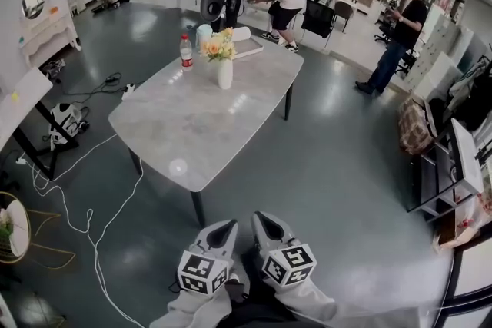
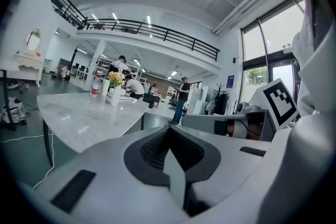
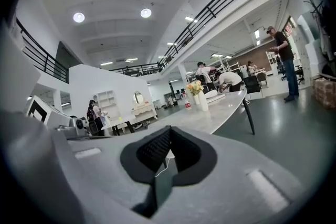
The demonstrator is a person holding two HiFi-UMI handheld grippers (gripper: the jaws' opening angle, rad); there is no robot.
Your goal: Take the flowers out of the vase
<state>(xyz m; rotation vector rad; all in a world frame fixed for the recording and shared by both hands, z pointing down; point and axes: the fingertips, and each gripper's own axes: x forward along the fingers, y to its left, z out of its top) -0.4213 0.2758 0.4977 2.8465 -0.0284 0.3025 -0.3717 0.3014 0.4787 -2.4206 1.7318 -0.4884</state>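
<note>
The left gripper [image 1: 227, 226] and the right gripper [image 1: 260, 220] sit side by side at the bottom edge of the head view, over bare grey floor [image 1: 338, 165]. Each has its 2 jaws pressed together with nothing between them, as both gripper views show. A strip of open floor lies between their tips and the near rounded corner of the marble table [image 1: 192, 134], whose near half is bare. The flowers [image 1: 218, 47], yellow and orange, stand in the white vase [image 1: 224, 74], upright toward the table's far end and well apart from both grippers. Just beside the vase on its left is a bottle [image 1: 186, 52] with a red label, and behind it a pale cup [image 1: 204, 34]. To the right of the table the floor runs wide and open up to a dark shelf [image 1: 450, 165] against the right wall. To the left, white cables [image 1: 84, 223] trail across the floor near the table legs, narrowing the room there. A flat pale thing [image 1: 247, 48] behind the vase is too small to identify. The stems are hidden inside the opaque vase. The sleeves behind the grippers are cut off by the bottom edge. 1 person [image 1: 396, 38] stands far right, and others bend over a desk beyond the table.
</note>
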